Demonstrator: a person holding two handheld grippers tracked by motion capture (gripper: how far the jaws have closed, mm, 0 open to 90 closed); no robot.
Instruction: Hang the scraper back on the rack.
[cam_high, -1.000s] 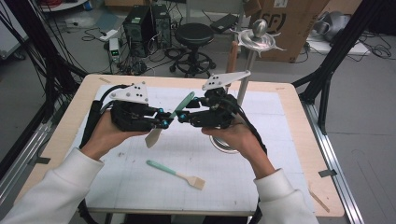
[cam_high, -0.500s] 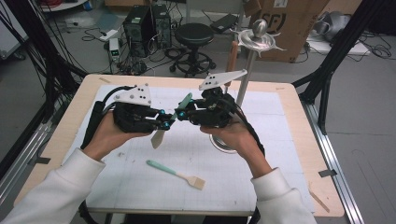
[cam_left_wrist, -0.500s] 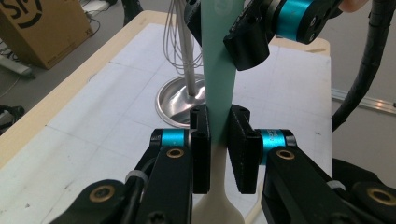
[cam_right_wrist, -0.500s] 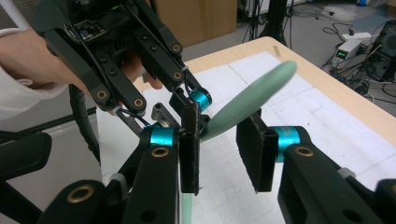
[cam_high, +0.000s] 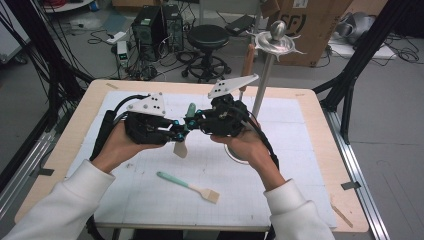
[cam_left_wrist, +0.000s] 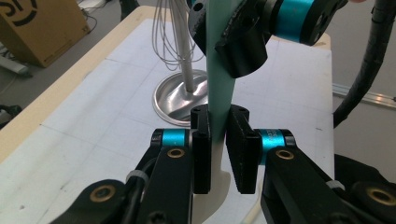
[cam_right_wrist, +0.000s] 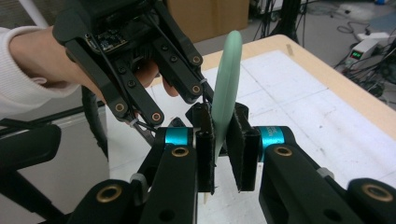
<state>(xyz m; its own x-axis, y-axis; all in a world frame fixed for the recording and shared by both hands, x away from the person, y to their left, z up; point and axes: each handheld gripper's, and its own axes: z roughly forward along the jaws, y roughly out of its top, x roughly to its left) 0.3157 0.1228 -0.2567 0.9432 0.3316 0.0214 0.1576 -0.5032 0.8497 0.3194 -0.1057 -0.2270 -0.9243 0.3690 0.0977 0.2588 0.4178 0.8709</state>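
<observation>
Mint-green handle: the spatula (cam_high: 184, 131) is held above the table (cam_high: 310, 107) between the two grippers, its long axis steep, handle end up and away, pale flat blade down towards the person.
Left gripper (cam_high: 176, 135): jaws clamped on the lower handle just above the blade; in the left gripper view the pads (cam_left_wrist: 201, 149) press both sides of the handle.
Right gripper (cam_high: 192, 121): jaws have just been closing and now pinch the rounded upper handle, directly above the left gripper's hold.
Materials: smooth matt spatula; black ribbed pads with blue collars.
Beyond the right gripper: polished metal stand (cam_high: 264, 82) with a round base.
Nearer the person: a second utensil (cam_high: 187, 186), green handle and tan head, lies flat.
Change: the spatula stands steeper than a second ago, and the grippers are closer together.
</observation>
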